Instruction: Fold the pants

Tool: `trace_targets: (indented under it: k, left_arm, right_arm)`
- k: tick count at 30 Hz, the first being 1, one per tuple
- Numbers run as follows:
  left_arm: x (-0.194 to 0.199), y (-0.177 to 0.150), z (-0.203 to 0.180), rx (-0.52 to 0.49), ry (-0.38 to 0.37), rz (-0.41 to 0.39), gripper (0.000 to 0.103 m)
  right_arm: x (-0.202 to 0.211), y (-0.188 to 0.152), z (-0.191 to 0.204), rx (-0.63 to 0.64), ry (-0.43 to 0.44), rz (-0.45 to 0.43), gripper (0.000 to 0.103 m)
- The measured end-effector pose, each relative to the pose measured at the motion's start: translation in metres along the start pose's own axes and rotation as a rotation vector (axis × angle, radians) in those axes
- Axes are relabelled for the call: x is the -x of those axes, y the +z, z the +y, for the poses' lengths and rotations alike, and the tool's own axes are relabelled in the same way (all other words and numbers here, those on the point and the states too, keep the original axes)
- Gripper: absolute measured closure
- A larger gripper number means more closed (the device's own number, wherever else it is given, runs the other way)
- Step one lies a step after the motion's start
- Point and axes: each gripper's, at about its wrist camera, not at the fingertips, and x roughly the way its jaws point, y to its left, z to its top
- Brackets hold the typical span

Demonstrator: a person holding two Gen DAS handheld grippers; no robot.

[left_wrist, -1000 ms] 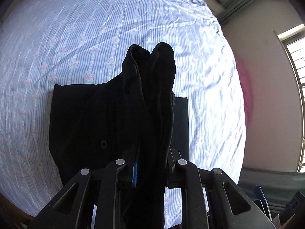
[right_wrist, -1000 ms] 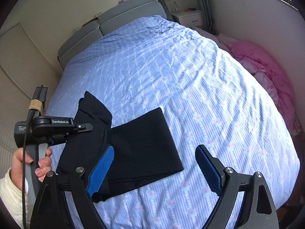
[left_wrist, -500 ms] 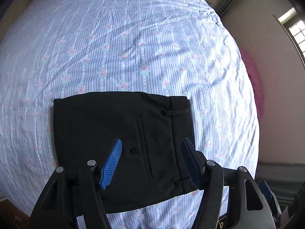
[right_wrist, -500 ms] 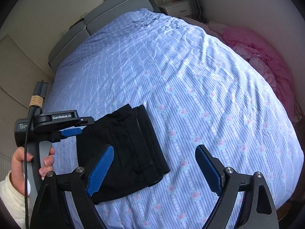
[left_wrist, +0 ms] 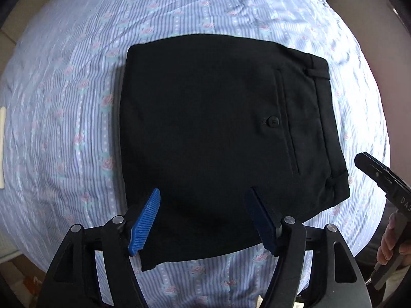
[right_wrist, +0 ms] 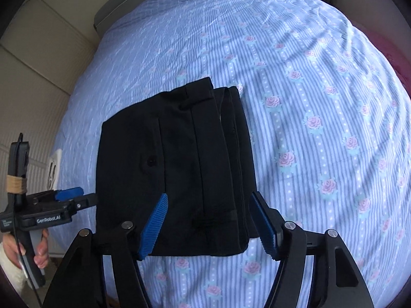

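Both grippers are black frames with silver screws and ribbed blue pads (left_wrist: 143,220). The left gripper (right_wrist: 69,200) carries white lettering, a black cable and tan twine wrapping; the sleeve (right_wrist: 10,269) is cream.

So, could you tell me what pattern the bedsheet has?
Blue stripes with pink roses, clearest in the right wrist view.

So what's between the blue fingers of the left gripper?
The left wrist view shows only the folded black pants between the left gripper's open fingers, unpinched.

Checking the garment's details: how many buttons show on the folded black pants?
1. A single black button sits by the back pocket slit, near the waistband end of the pants. Others may be hidden inside the folds.
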Motion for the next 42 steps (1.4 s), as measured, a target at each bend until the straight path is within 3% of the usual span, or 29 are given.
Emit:
trace_targets:
  k: [4,8,10,12,16,20,25,27,30,31,37,42]
  left_arm:
    - [-0.016,-0.001,0.000,0.076,-0.040,0.045,0.033]
    - [-0.020,0.002,-0.006,0.062,-0.034,0.043,0.033]
    - [-0.021,0.004,-0.008,0.047,-0.029,0.042,0.032]
    - [-0.022,0.006,-0.011,0.041,-0.031,0.038,0.032]
    - [-0.019,0.009,-0.017,0.038,-0.035,0.033,0.032]
    - [-0.020,0.008,-0.021,0.029,-0.047,0.049,0.032]
    - [-0.024,0.011,-0.028,0.011,-0.055,0.064,0.032]
    - [-0.025,0.011,-0.031,0.001,-0.049,0.066,0.032]
    - [-0.025,0.012,-0.038,-0.008,-0.042,0.062,0.032]
    - [-0.026,0.012,-0.040,-0.007,-0.042,0.061,0.032]
    - [-0.029,0.013,-0.054,-0.011,-0.025,0.064,0.031]
    - [-0.035,0.013,-0.067,-0.022,-0.021,0.077,0.031]
  right_arm:
    - [-0.033,0.014,-0.010,-0.008,-0.009,0.054,0.046]
    - [-0.052,0.025,-0.014,-0.025,0.000,0.075,0.048]
    - [-0.058,0.026,-0.012,-0.014,-0.003,0.091,0.056]
    - [-0.061,0.024,-0.007,-0.001,0.009,0.112,0.063]
    - [-0.044,0.020,0.003,0.049,0.025,0.078,0.063]
    - [-0.041,0.024,-0.007,-0.003,0.117,0.084,0.063]
    - [-0.059,0.029,-0.033,-0.196,0.356,0.159,0.063]
    - [-0.070,0.027,-0.032,-0.202,0.315,0.180,0.064]
    - [-0.076,0.026,-0.021,-0.177,0.237,0.173,0.090]
    - [-0.074,0.026,-0.017,-0.173,0.213,0.163,0.093]
    - [-0.031,0.025,-0.008,-0.098,0.181,0.054,0.096]
    - [-0.045,0.028,-0.026,-0.122,0.115,0.075,0.097]
